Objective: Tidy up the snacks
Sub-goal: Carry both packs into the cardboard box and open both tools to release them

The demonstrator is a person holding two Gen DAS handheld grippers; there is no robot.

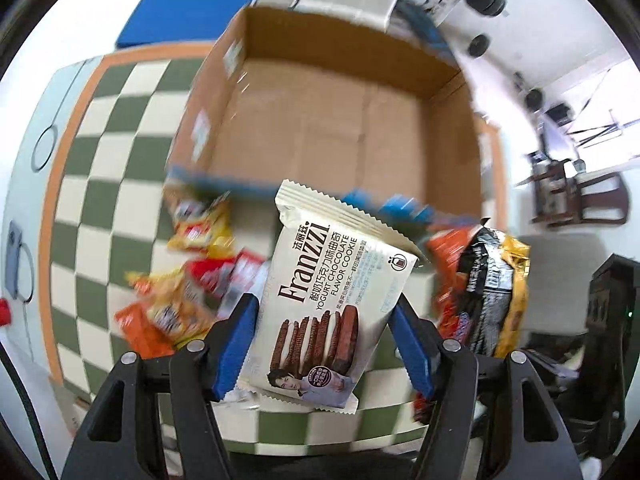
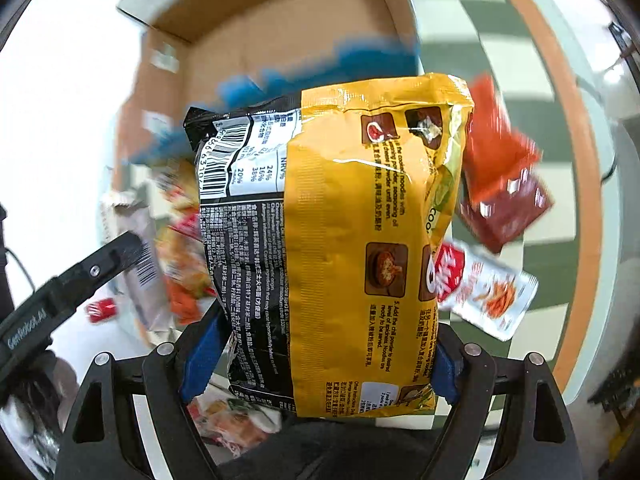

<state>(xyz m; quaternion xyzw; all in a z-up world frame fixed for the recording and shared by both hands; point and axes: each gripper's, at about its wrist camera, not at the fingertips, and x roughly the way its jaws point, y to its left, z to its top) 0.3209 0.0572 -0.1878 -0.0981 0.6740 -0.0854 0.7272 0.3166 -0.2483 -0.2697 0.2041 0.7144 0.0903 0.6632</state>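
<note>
2 grips: your left gripper (image 1: 324, 344) pinches the Franzzi "Yogurt Chocolate Flavor Cookie" pack (image 1: 332, 300); your right gripper (image 2: 320, 364) clamps the yellow-black noodle packet (image 2: 332, 240), "NRV%" legible.

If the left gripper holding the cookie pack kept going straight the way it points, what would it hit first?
Probably the cardboard box: its open inside lies straight ahead of the left gripper, beyond the cookie pack it clamps. Depth is hard to judge, so the near rim might come first.

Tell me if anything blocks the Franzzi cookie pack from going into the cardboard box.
Nothing visible does. The cookie pack, held in the left hand-held gripper, sits just short of the open cardboard box, whose floor looks bare; only its near wall lies between.
</note>
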